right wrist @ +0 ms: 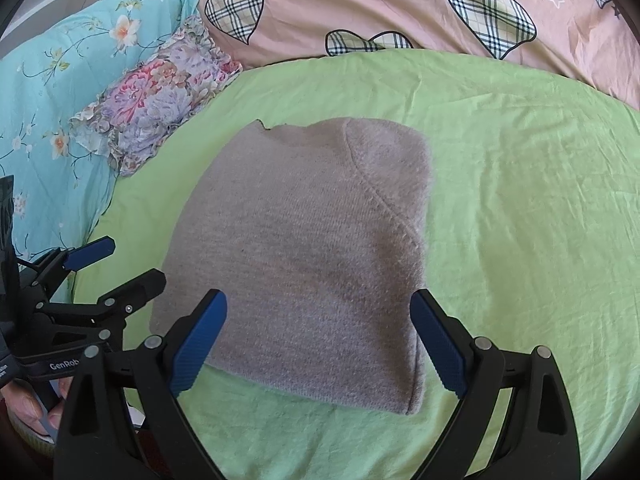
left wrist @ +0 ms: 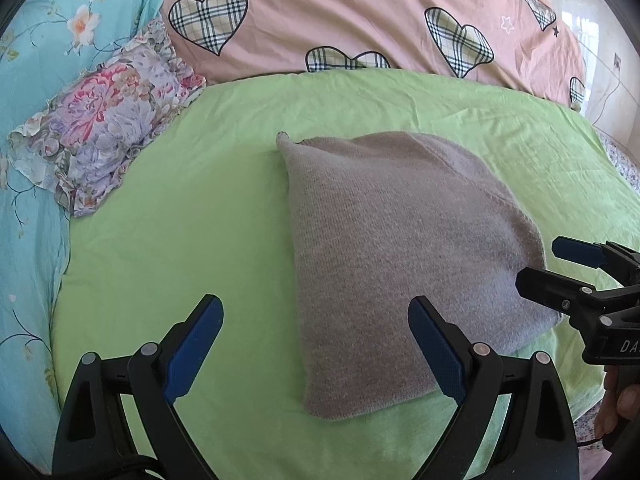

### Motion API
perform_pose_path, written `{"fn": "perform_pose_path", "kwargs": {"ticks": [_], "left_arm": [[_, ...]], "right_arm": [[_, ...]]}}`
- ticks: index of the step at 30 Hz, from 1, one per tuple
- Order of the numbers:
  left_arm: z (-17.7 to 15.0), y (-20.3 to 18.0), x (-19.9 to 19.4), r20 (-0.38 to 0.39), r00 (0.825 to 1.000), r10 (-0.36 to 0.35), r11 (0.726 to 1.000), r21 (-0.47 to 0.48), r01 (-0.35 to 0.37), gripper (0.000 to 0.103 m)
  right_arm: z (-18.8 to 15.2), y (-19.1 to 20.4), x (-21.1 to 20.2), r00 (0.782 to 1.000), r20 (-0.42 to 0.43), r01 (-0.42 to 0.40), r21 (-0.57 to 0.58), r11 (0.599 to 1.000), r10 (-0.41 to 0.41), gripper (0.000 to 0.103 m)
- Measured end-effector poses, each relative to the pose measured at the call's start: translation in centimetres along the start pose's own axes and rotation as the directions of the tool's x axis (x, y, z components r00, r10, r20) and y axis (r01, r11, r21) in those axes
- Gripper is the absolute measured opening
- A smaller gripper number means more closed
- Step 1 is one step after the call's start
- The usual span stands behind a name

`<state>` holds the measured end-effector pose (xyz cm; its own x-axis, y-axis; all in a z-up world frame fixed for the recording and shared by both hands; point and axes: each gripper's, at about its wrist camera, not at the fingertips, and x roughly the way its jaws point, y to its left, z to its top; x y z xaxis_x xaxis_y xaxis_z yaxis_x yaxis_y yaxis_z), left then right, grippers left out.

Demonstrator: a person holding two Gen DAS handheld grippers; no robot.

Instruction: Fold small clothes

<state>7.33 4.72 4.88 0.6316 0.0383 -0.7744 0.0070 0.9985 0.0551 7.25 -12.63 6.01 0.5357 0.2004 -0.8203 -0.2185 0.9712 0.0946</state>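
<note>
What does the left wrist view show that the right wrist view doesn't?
Only the left wrist view shows the tiled wall at far right and the right claw from the side. Only the right shows the left claw from the side. Both share the folded grey knit on the green sheet, floral pillow, heart-print quilt.

I count one folded grey knit garment (left wrist: 404, 264), lying on one green sheet (left wrist: 192, 208). Around it I see three more pieces of bedding: one small floral ruffled pillow (left wrist: 108, 124), one turquoise floral quilt (left wrist: 36, 76), and one pink cover (left wrist: 340, 20) printed with plaid hearts, of which I make out six in the left wrist view. I have two grippers in sight, my left gripper (left wrist: 316, 344) and my right gripper (right wrist: 320, 340), each with two blue-padded fingers (left wrist: 196, 344).
</note>
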Motion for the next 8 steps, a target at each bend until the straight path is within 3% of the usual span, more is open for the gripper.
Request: {"fn": "perform_pose_path", "kwargs": {"ticks": [8], "left_arm": [[0.52,-0.21,0.13,-0.003,1.0,-0.005,1.0,0.005,0.005,0.094]], "right_arm": [[0.78,-0.58,0.09,1.0,0.008,-0.008,0.003,1.0,0.008,0.093]]}}
